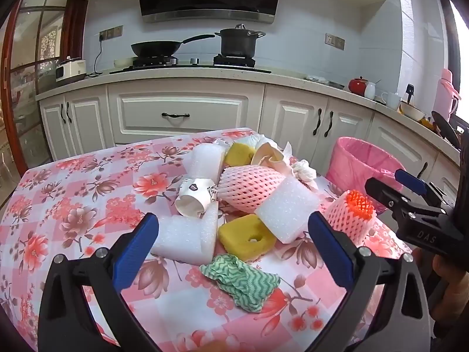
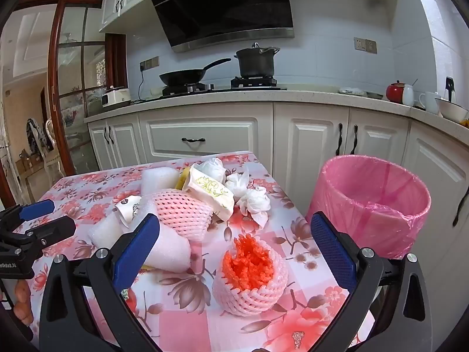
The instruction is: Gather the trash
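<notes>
The far yellow sponge [image 2: 184, 180] shows only a sliver behind the printed paper pack [image 2: 211, 191] in the right wrist view. The table [image 1: 58, 193] runs off the bottom edge there (its near corners unseen). Print on the paper cup [image 1: 195, 196] is too small to read.

Trash pile [image 1: 234, 193] beside pink-lined bin [image 2: 369, 205]

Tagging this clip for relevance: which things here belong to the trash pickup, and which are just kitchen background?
For the job:
- pink-lined bin
- foam fruit net
- green wavy cloth
- yellow sponge
- white foam blocks
- paper cup
- crumpled tissues

Just lying about:
- wok
- lidded pot
- red teapot
- white mug
</notes>
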Available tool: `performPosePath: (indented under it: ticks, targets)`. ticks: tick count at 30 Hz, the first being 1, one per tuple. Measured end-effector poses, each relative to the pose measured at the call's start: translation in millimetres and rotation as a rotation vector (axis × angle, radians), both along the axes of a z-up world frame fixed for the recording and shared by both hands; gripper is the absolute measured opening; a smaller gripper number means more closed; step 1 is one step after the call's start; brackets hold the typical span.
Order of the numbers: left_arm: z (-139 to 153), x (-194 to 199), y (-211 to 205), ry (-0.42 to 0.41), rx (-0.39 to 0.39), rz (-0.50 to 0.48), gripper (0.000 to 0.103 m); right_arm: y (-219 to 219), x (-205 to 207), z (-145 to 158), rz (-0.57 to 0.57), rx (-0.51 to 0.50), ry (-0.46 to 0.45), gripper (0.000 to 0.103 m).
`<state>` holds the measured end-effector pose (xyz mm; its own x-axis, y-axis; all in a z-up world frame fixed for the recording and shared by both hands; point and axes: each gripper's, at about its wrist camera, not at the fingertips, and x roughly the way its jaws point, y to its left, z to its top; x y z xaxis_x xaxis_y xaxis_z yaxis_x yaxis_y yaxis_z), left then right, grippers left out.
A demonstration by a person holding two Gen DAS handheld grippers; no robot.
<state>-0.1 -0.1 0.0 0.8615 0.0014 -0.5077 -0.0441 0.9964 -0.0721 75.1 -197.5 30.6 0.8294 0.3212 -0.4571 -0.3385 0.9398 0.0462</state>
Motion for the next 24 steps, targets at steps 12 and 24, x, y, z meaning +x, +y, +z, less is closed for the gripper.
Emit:
performPosePath:
  ticks: [12, 24]
  targets:
    - [0.3, -0.2, 0.2, -0.001, -0.005, -0.001, 0.098, -0.2, 0.0, 0.4, 0.0, -0.001, 0.002, 0.096]
    - [0.0, 0.1, 0.4, 0.0, -0.007, 0.0, 0.098, -0.4, 0.0, 0.3, -0.001, -0.001, 0.002, 0.096]
